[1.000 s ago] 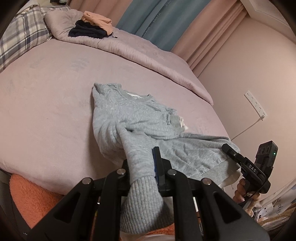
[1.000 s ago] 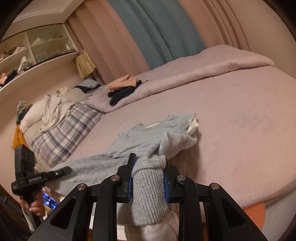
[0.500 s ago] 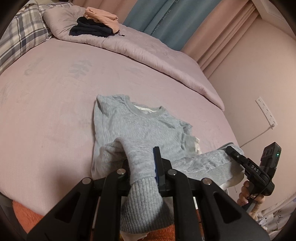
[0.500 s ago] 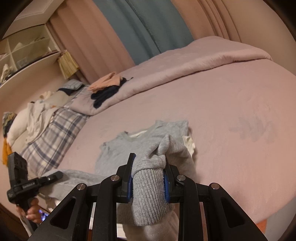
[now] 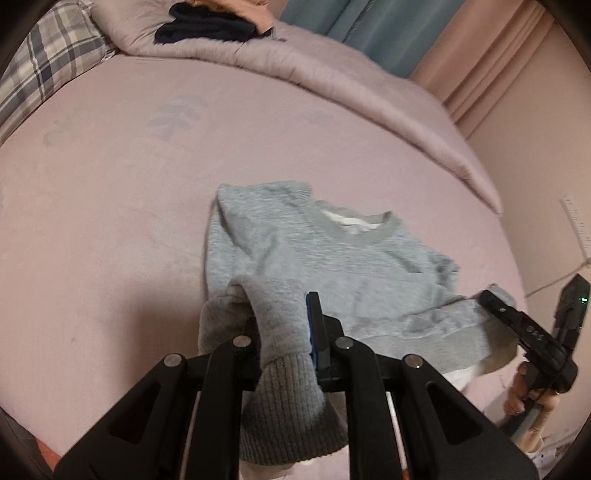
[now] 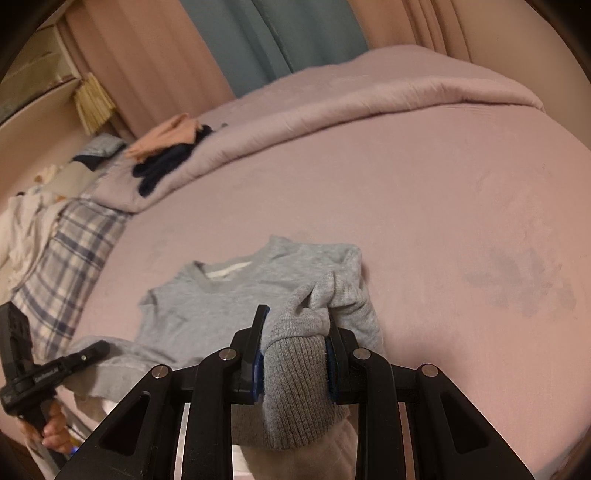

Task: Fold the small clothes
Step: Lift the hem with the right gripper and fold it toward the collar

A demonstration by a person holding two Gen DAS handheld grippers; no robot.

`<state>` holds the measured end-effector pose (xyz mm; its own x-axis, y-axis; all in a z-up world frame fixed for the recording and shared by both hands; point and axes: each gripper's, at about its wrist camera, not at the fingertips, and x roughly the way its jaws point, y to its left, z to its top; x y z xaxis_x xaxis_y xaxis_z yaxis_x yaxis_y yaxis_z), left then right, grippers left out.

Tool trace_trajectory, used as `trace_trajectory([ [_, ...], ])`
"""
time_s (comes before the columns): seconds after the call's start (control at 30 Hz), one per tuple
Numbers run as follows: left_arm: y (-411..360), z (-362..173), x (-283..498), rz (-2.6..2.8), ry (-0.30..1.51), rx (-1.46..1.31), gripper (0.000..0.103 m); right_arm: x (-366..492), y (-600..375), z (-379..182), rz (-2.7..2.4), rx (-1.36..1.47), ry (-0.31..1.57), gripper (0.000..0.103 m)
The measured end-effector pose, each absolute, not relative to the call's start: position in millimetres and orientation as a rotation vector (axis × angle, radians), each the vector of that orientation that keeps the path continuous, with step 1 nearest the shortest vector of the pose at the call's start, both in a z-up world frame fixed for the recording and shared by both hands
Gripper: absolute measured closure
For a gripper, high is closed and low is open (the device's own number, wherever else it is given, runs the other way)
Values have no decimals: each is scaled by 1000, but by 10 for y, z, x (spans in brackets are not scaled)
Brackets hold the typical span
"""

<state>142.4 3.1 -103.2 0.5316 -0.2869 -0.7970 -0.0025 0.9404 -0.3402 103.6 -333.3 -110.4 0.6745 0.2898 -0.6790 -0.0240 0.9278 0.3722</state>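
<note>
A small grey sweatshirt (image 5: 332, 266) lies on the pink bed, collar toward the far side; it also shows in the right wrist view (image 6: 236, 299). My left gripper (image 5: 284, 325) is shut on the sweatshirt's ribbed hem corner (image 5: 288, 402), held just above the bed. My right gripper (image 6: 295, 343) is shut on the other hem corner (image 6: 299, 387). The right gripper also shows in the left wrist view (image 5: 491, 301) at the right, and the left gripper shows in the right wrist view (image 6: 99, 347) at the left. The hem stretches between them, doubled toward the collar.
A folded pink duvet (image 5: 332, 77) runs along the bed's far side with dark and peach clothes (image 5: 207, 26) stacked on it. A plaid pillow (image 5: 48, 70) lies at the far left. A wall with a socket strip (image 5: 576, 221) is to the right.
Both grippers have carried the hem forward over the bed toward the collar. The sweatshirt's lower part has lifted off the bed edge and now lies shorter, doubled over.
</note>
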Motion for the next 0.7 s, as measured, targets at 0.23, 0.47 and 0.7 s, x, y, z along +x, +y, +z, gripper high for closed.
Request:
trace_trajectory([
  [0.23,38,-1314,1639,-130,1069,-300,90,1244,-3402,-1361,128,364,905,76],
  [0.47,6,-1447,1732,-104,1107,-287,87,1335,-3429,-1478,114,373,953,76],
  [0.7,-15,-1493,1741,-93,1102,-279,87,1381,-3440,-1561,94,381,955,76],
])
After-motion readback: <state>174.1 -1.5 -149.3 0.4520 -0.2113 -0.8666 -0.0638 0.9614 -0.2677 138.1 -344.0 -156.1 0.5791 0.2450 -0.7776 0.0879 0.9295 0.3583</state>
